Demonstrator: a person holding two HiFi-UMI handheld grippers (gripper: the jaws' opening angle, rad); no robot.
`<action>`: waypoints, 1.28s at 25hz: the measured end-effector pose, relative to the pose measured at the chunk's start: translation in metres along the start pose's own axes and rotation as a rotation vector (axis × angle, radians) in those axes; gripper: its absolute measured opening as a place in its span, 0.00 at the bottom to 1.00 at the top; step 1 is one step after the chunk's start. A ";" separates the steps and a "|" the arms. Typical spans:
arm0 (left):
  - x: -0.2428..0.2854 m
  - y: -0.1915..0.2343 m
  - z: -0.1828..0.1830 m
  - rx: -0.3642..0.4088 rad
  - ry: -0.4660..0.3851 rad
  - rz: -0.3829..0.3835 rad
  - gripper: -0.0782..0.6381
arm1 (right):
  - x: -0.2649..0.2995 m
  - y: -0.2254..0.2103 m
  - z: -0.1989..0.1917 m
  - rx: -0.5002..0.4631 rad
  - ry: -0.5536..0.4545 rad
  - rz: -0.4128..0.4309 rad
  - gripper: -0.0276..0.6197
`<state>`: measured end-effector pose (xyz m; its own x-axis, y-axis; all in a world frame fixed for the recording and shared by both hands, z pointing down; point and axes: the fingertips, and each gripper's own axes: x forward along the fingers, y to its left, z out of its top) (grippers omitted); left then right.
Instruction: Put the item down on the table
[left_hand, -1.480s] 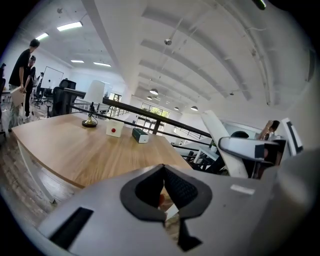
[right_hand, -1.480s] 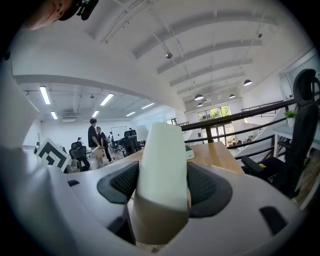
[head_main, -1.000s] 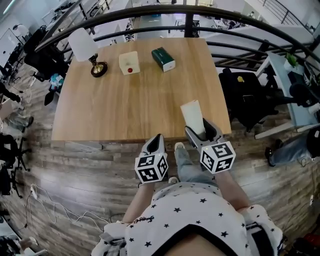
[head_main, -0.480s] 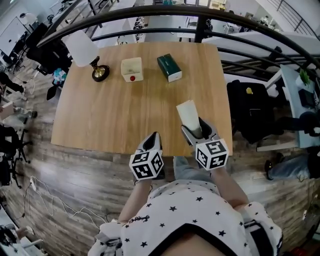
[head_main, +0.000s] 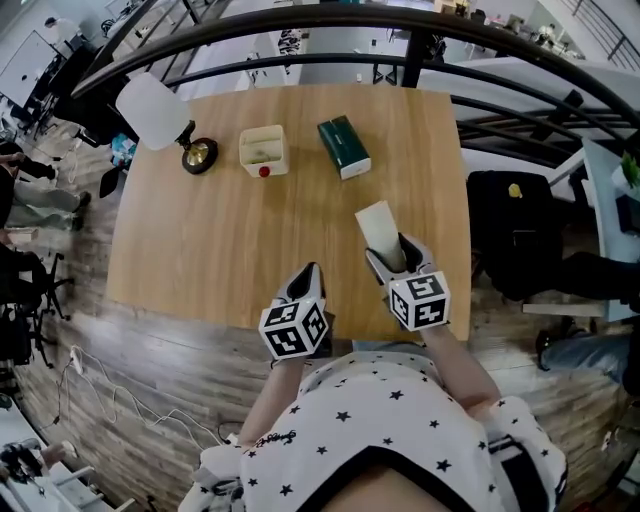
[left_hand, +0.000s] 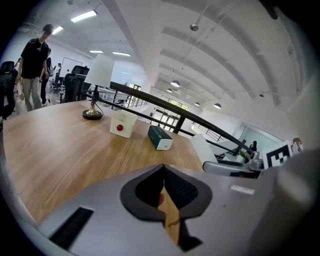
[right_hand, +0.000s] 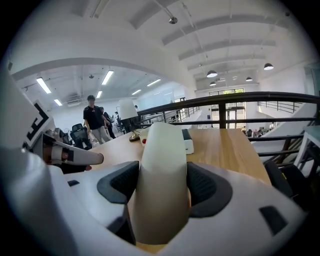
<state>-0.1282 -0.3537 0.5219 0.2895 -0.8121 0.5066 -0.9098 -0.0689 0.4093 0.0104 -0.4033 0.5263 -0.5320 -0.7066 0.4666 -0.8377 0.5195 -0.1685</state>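
A tall cream-white item with a rounded top sits between the pads of my right gripper, which is shut on it. In the right gripper view the item fills the gap between both dark pads of the right gripper. It is held over the near right part of the wooden table. My left gripper hovers at the table's near edge, shut with nothing in it. In the left gripper view its pads meet at the left gripper, and the item shows to the right.
At the table's far side stand a white-shaded lamp, a cream box with a red button and a dark green box. A black railing curves behind the table. A person stands beyond the far left.
Both grippers have moved forward from the table's near edge to over its surface. The right gripper still holds the cream-white item.
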 end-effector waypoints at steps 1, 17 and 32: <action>0.006 0.000 0.002 -0.002 0.003 0.003 0.13 | 0.007 -0.004 -0.003 -0.002 0.013 0.001 0.50; 0.063 0.002 0.000 -0.032 0.071 0.043 0.13 | 0.087 -0.046 -0.060 -0.062 0.233 0.012 0.50; 0.075 0.000 -0.012 -0.043 0.114 0.056 0.13 | 0.116 -0.053 -0.091 -0.157 0.385 -0.010 0.50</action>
<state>-0.1031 -0.4077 0.5686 0.2729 -0.7426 0.6116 -0.9125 0.0017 0.4092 0.0045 -0.4693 0.6684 -0.4142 -0.4956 0.7634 -0.7975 0.6018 -0.0420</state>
